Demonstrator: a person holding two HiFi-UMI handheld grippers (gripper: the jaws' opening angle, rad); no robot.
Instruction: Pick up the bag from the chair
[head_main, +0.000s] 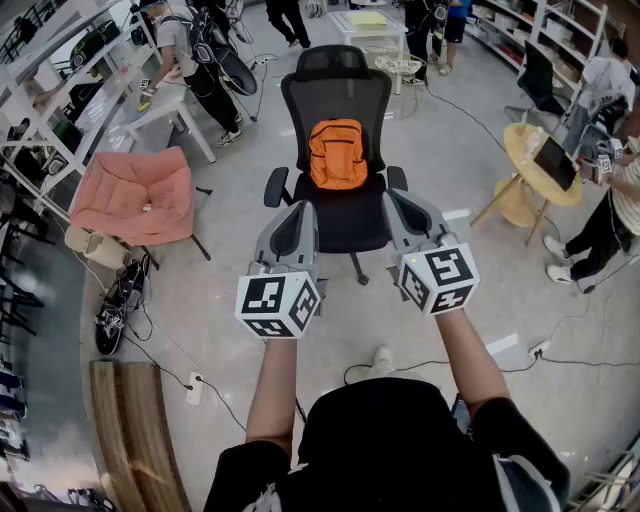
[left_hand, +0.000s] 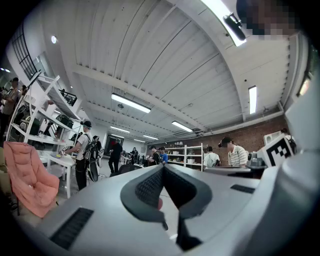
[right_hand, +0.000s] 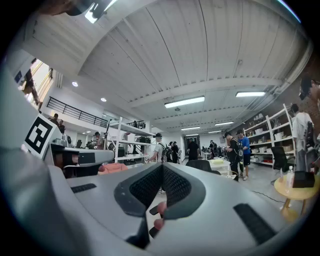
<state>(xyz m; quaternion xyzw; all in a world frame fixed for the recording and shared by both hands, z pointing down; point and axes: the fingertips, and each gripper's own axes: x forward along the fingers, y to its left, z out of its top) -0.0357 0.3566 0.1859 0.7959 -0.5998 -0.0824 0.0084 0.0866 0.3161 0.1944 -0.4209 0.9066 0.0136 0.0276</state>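
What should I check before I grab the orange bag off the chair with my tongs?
1. Bag ready: ok. The orange bag stands on the chair, leaning on the backrest.
2. Left tongs open: not ok. They are shut and empty.
3. Right tongs open: not ok. They are shut and empty too.
4. Tongs aimed at the bag: not ok. Neither gripper view shows the bag, only ceiling and room.
5. Way clear: ok. Nothing else lies on the chair in front of the bag.
6. A handle to grab: cannot tell. It is too small to see.
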